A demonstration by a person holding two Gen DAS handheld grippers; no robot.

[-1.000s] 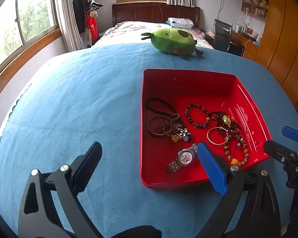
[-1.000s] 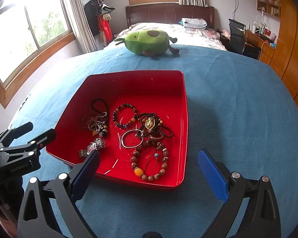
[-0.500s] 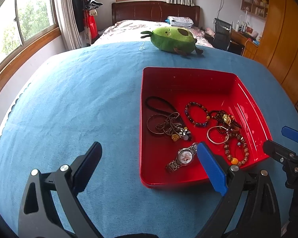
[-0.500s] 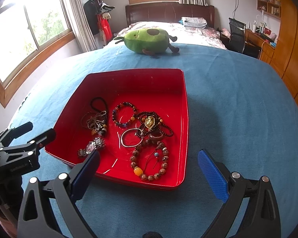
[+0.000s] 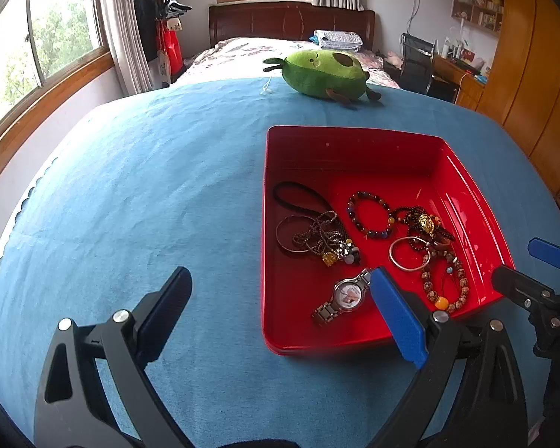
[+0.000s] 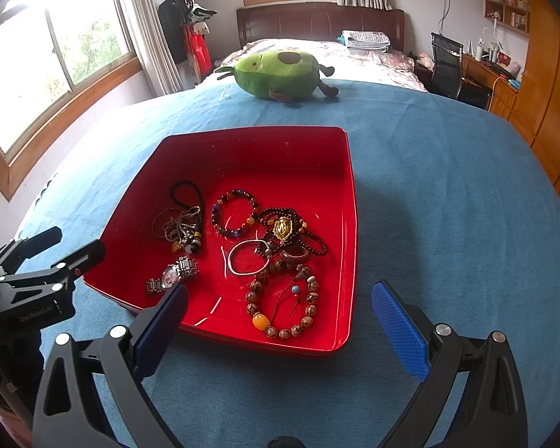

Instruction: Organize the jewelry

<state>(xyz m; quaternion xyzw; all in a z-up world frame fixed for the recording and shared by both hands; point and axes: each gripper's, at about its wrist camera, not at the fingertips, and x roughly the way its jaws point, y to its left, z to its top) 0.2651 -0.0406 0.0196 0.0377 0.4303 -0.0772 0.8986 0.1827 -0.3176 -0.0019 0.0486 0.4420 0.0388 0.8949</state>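
Hovering short of the red tray [image 6: 349,201] on the blue cloth [image 5: 130,194], I hold both tools with jaws spread wide and nothing between them: left gripper [image 5: 280,310], right gripper [image 6: 280,321]. All the jewelry lies inside the tray: wristwatch [image 5: 341,296], silver bangle [image 6: 244,257], wooden bead bracelet [image 6: 280,306], dark bead bracelet [image 5: 369,212], a chain tangle [image 5: 323,239] and a gold-pendant strand [image 6: 283,227]. This layout would suit pieces gathered in as well as pieces waiting to be sorted out. For any pick, I judge a separate piece such as the watch safest, approached low, pads across its band; the overlapping strands to the right risk dragging neighbours along.
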